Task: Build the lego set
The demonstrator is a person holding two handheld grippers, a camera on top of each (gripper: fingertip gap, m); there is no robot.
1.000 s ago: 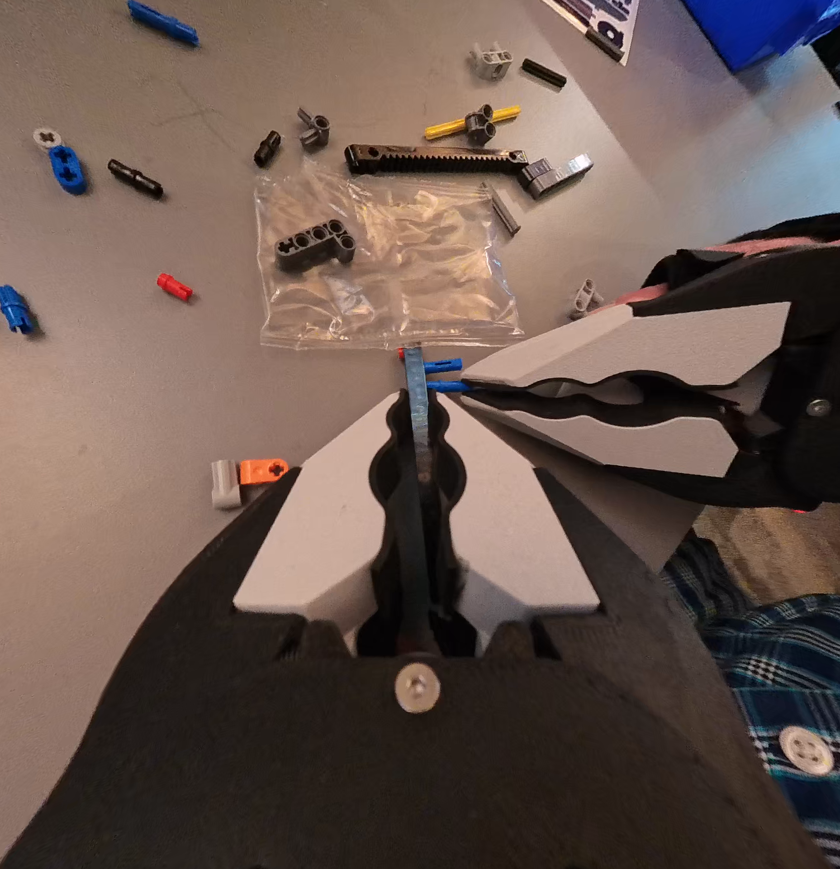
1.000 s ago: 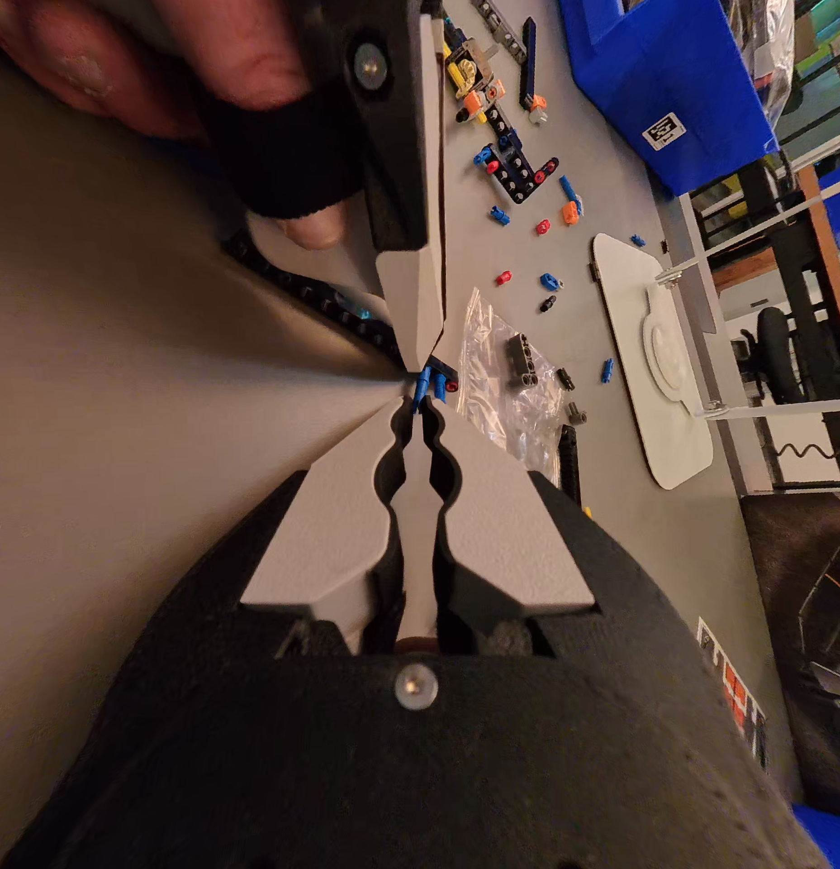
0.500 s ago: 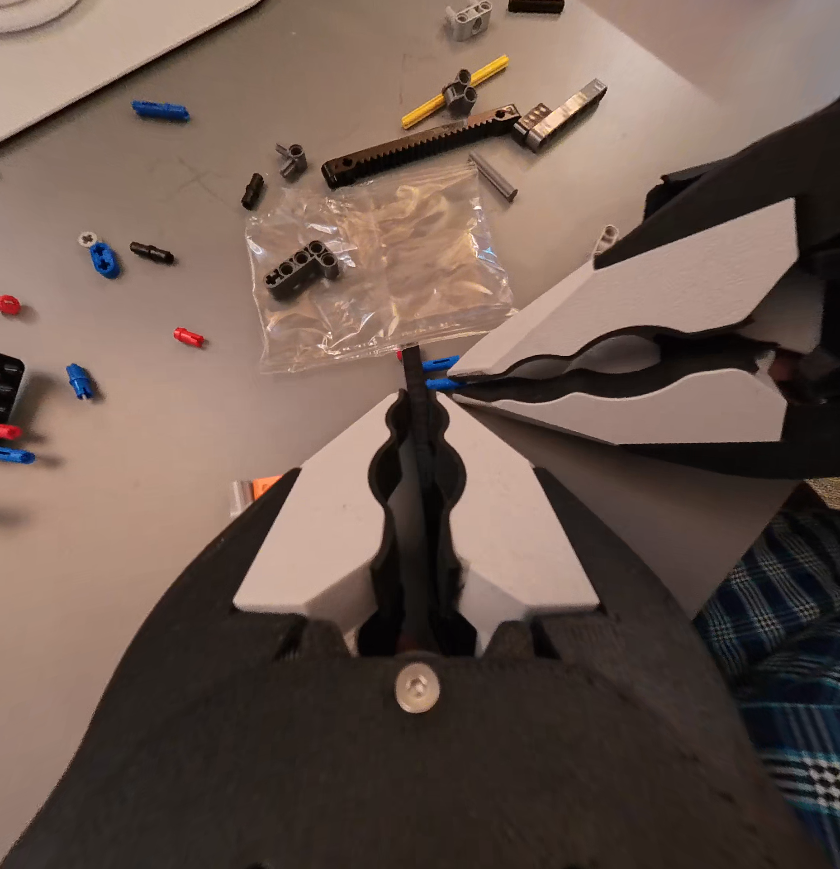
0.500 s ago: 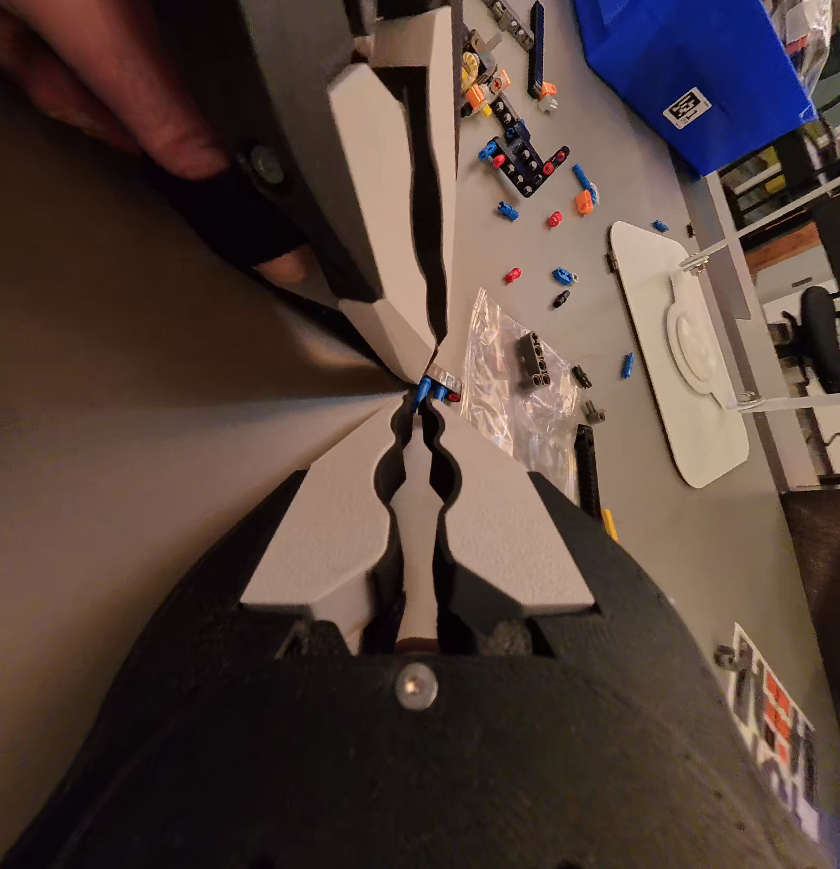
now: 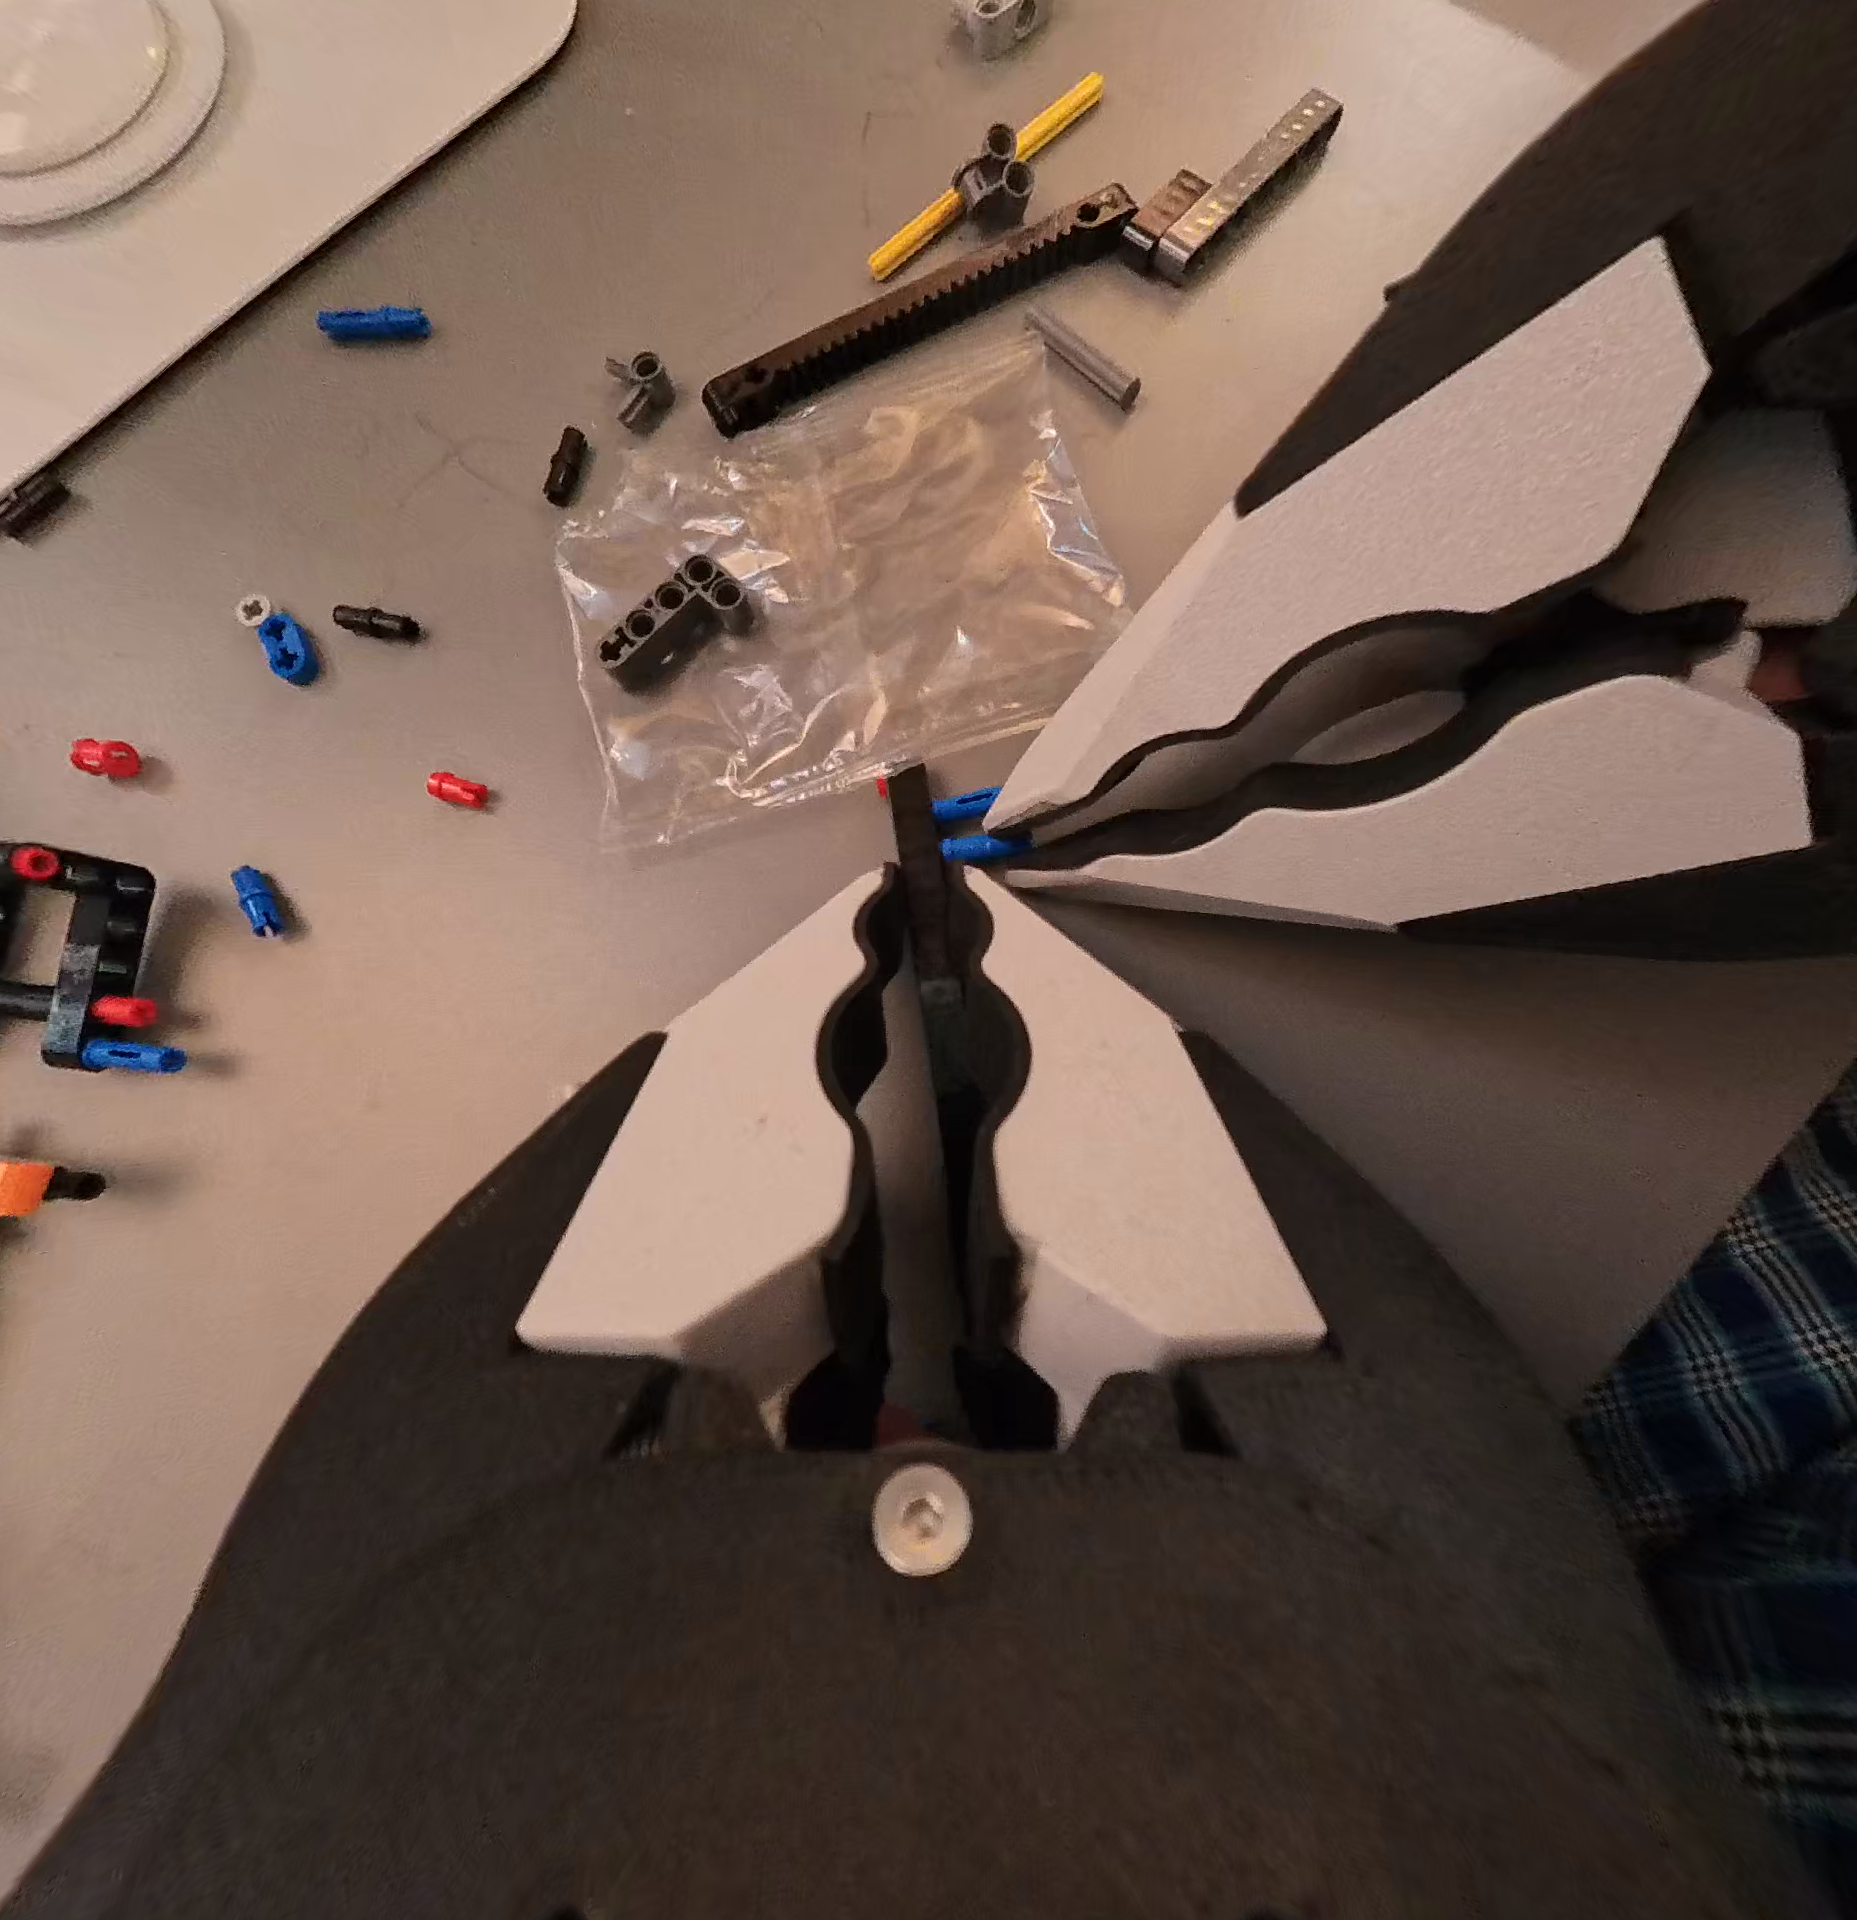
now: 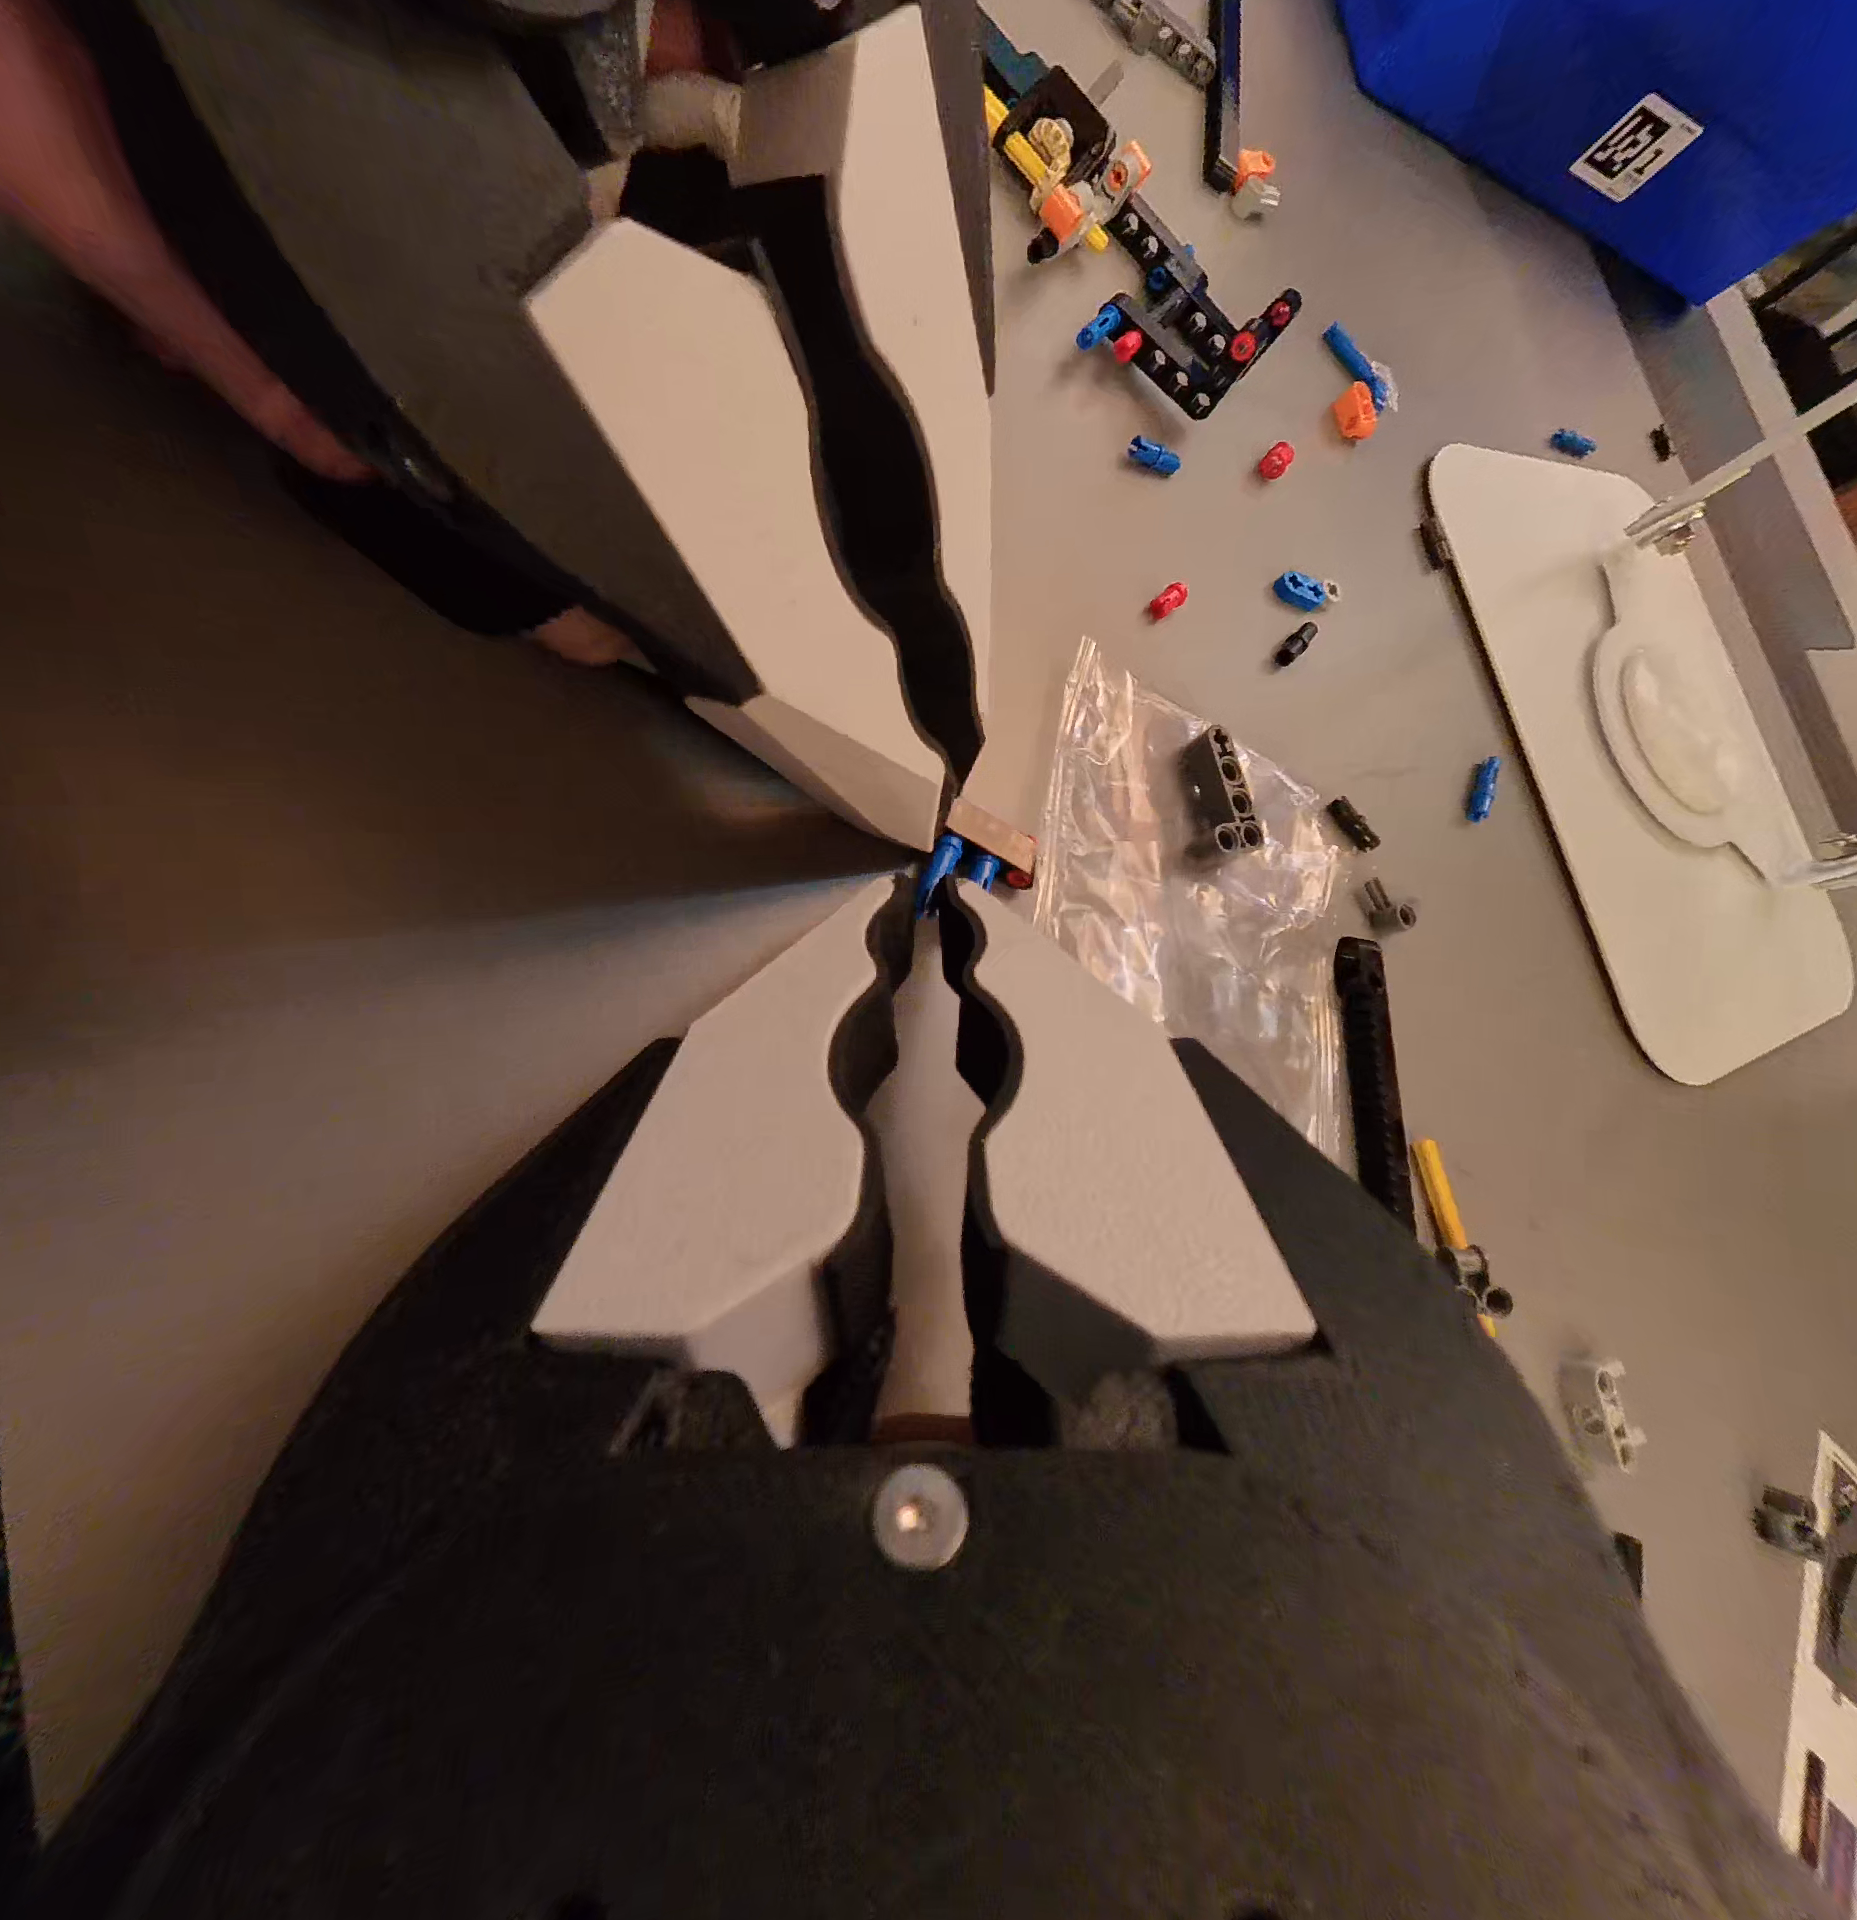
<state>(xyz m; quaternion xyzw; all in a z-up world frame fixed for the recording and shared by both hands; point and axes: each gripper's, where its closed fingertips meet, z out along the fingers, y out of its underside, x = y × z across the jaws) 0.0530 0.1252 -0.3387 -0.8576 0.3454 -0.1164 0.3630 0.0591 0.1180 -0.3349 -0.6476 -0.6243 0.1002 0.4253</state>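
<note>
Bag [image 5: 851, 613], clear plastic, holds dark L-shaped beam [image 5: 675, 621]. Left gripper [image 5: 929, 883] clamps black beam [image 5: 919, 831]; right gripper [image 6: 929, 899] pinches blue pin [image 6: 939, 868].

On your desk [image 5: 488, 1039] you have three loose red pins [image 5: 456, 789], one clear bag [image 5: 851, 613], one black gear rack [image 5: 919, 312], and one yellow axle [image 5: 981, 177].

A grey table [image 5: 404, 1195] carries loose pins and beams around a clear plastic bag [image 5: 851, 623]; a white board [image 5: 228, 208] lies beyond it.
</note>
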